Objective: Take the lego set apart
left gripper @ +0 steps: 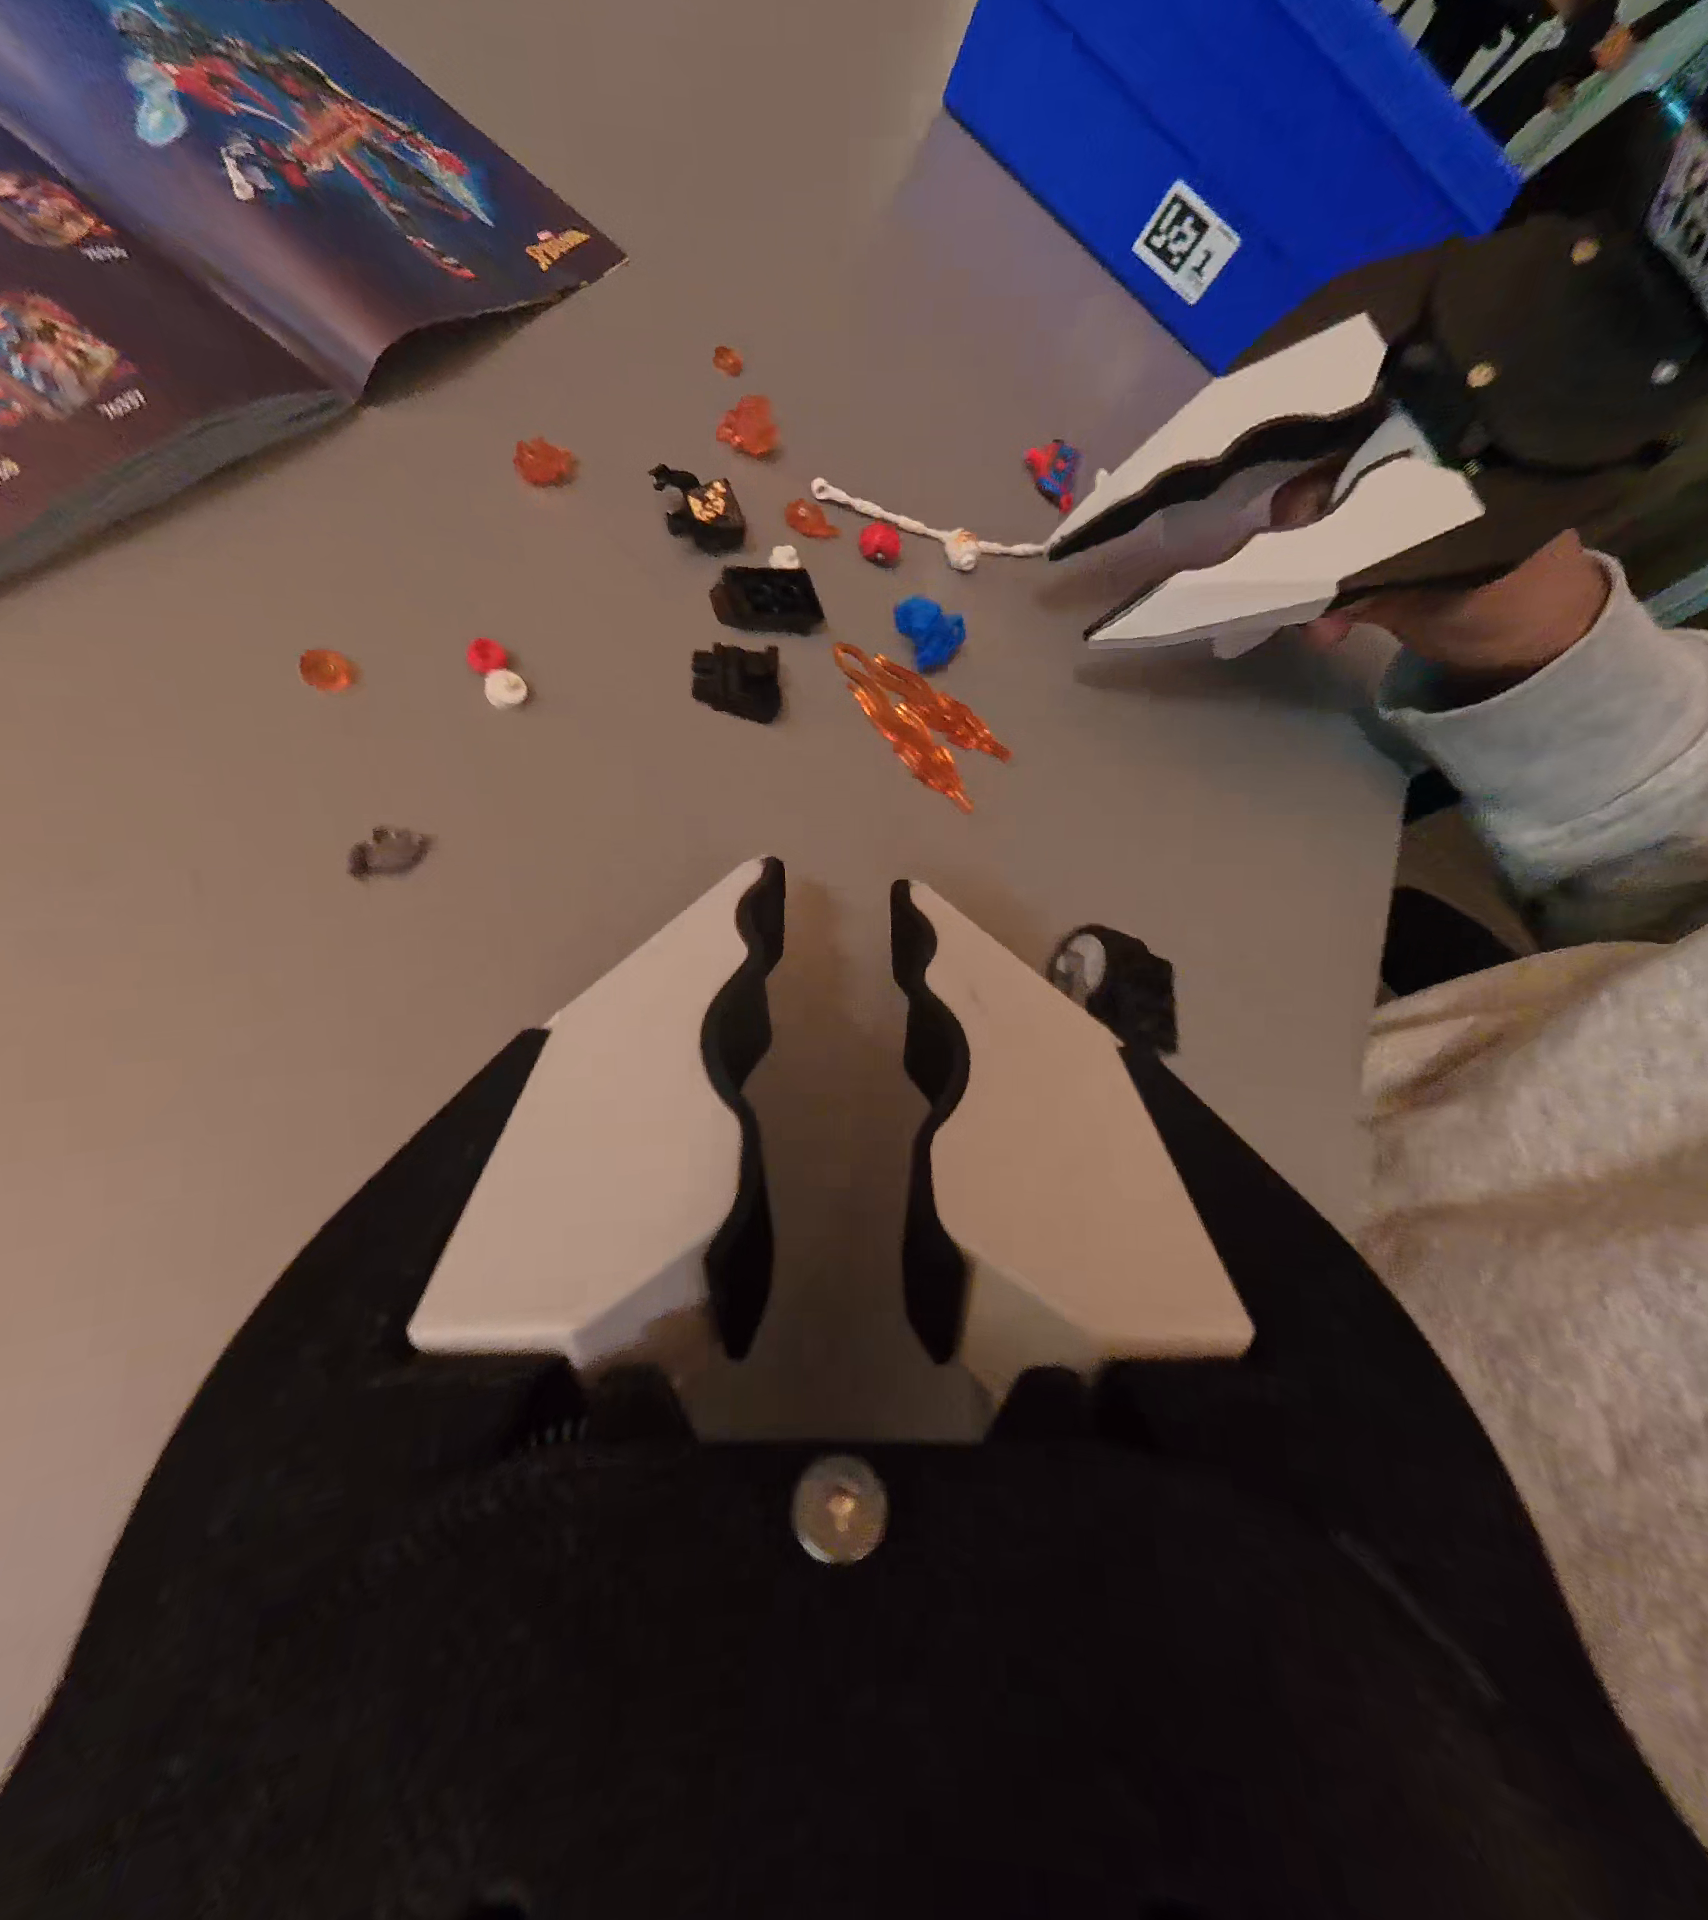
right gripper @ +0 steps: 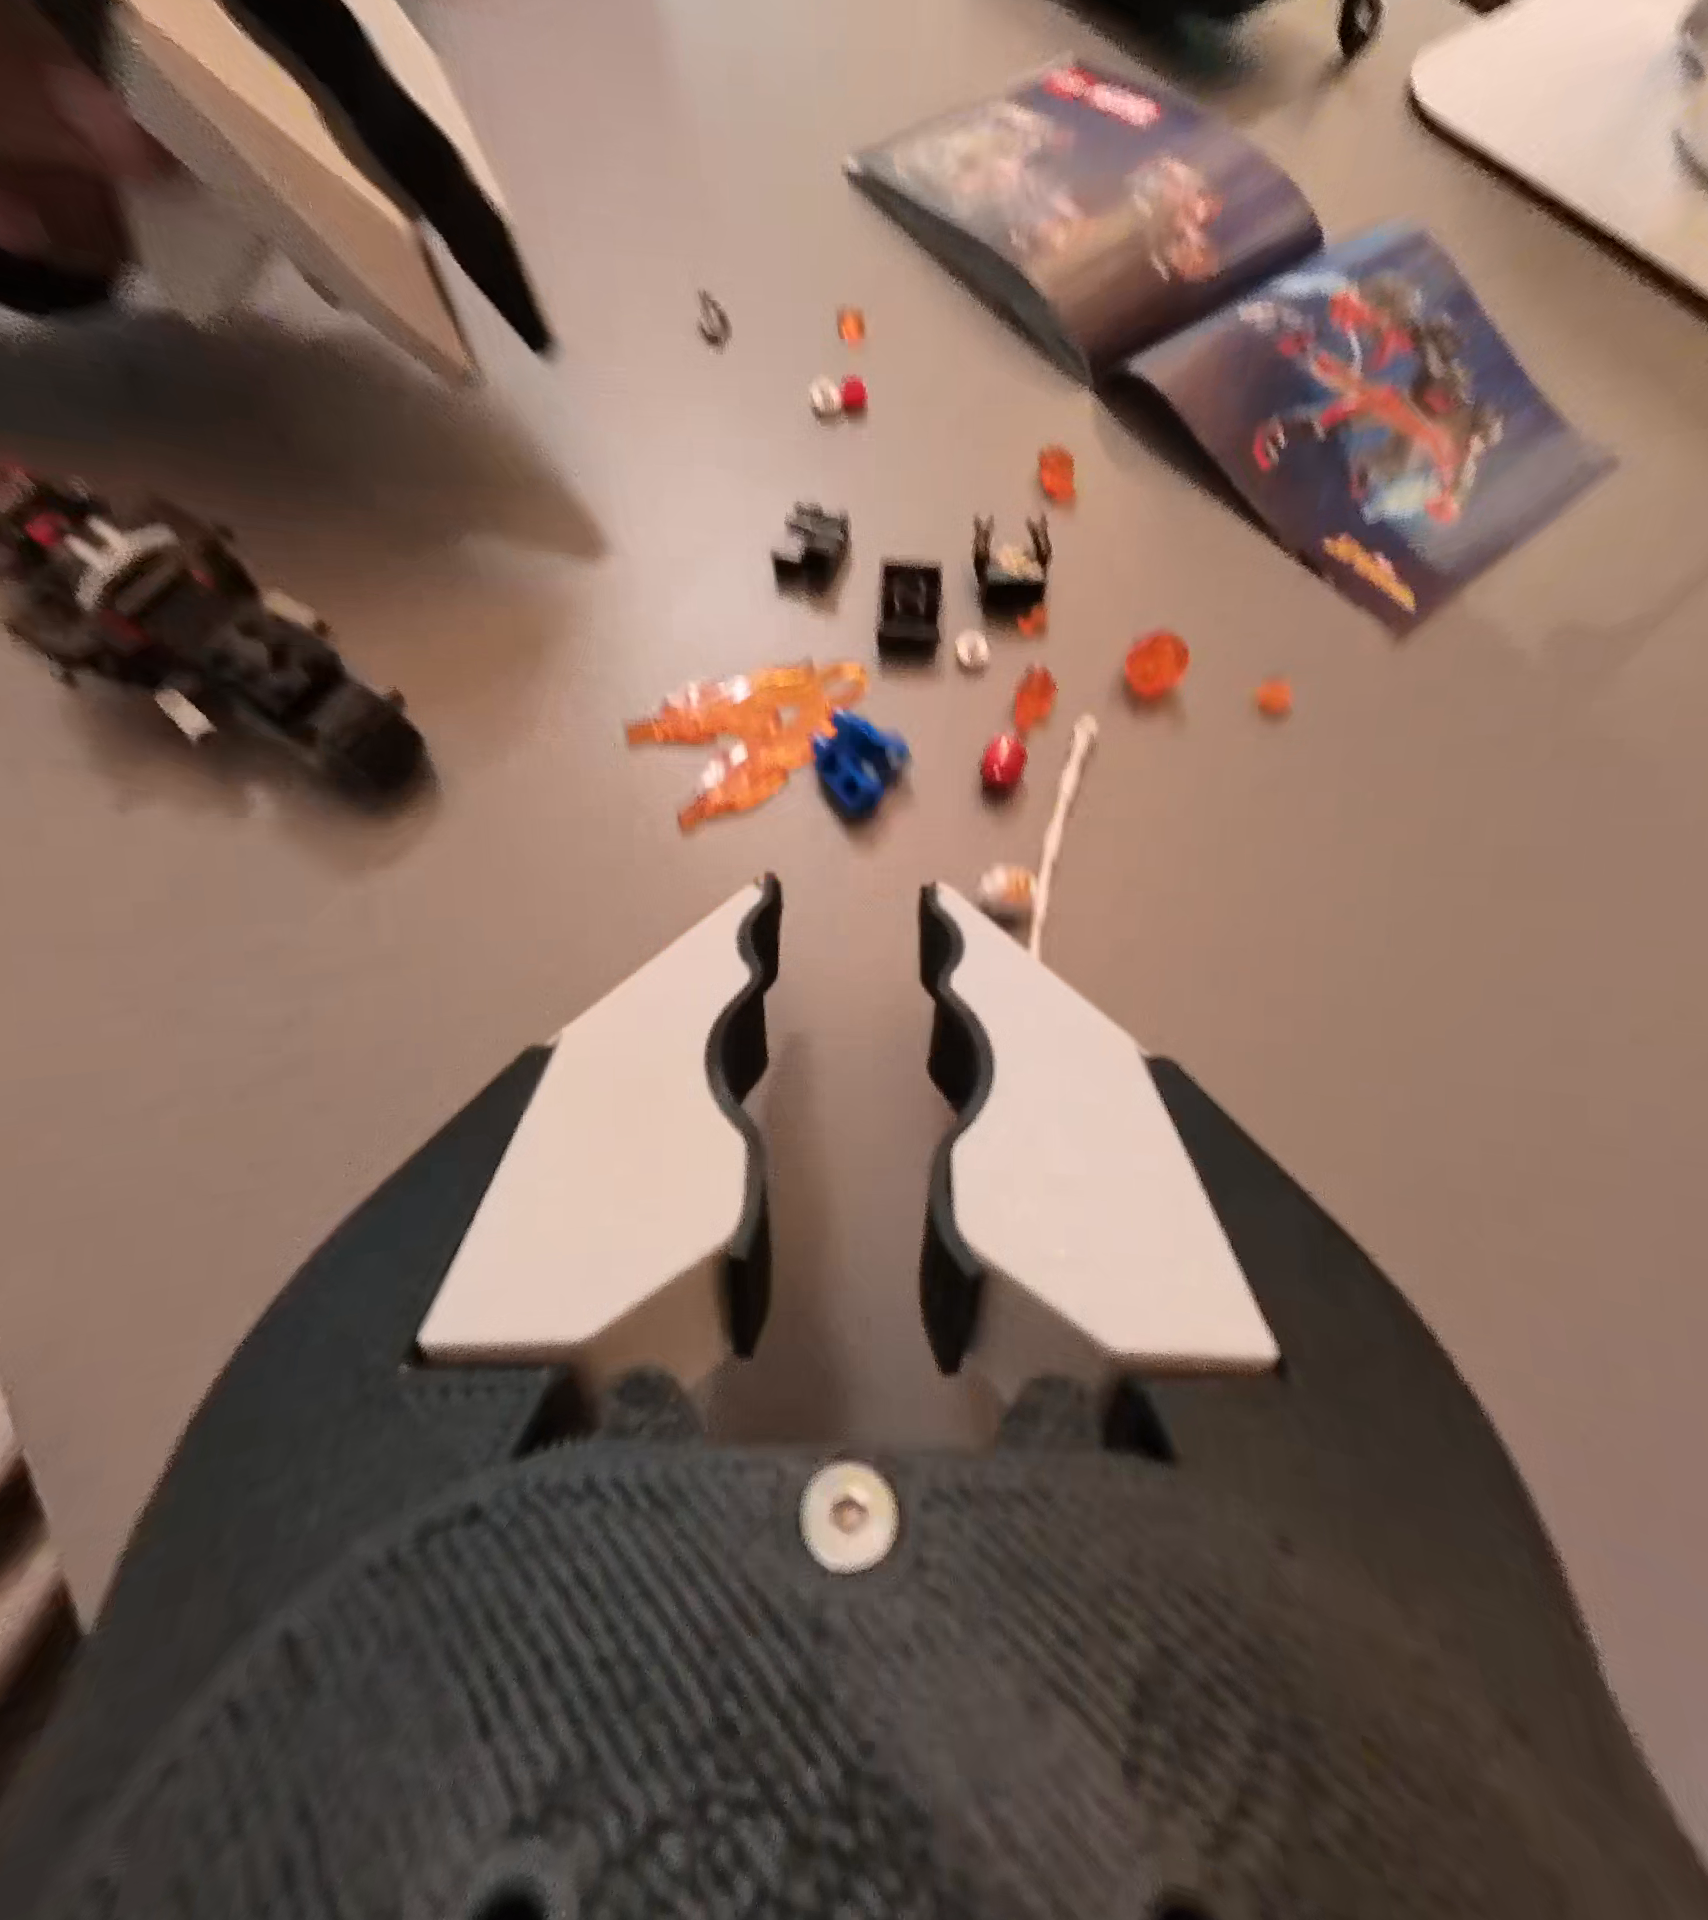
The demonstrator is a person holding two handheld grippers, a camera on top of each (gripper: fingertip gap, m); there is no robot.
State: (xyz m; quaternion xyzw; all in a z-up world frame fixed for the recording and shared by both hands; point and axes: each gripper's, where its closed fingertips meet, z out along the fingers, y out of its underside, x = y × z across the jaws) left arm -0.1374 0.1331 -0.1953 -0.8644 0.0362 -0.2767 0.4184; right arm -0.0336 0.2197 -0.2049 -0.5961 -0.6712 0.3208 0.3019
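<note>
A black motorcycle model lies on the grey table, left of the loose pieces in the right wrist view. My left gripper is open and empty above the table. A black built part shows just past its right finger. My right gripper is open and empty, its tips close to a white string. Loose pieces lie ahead: orange flames, a blue piece, black bricks and a red ball. The right gripper also shows in the left wrist view.
An open instruction booklet lies at the far left, also in the right wrist view. A blue bin stands at the back. A person's grey sleeve is at the table's right edge. A pale board lies at the far right.
</note>
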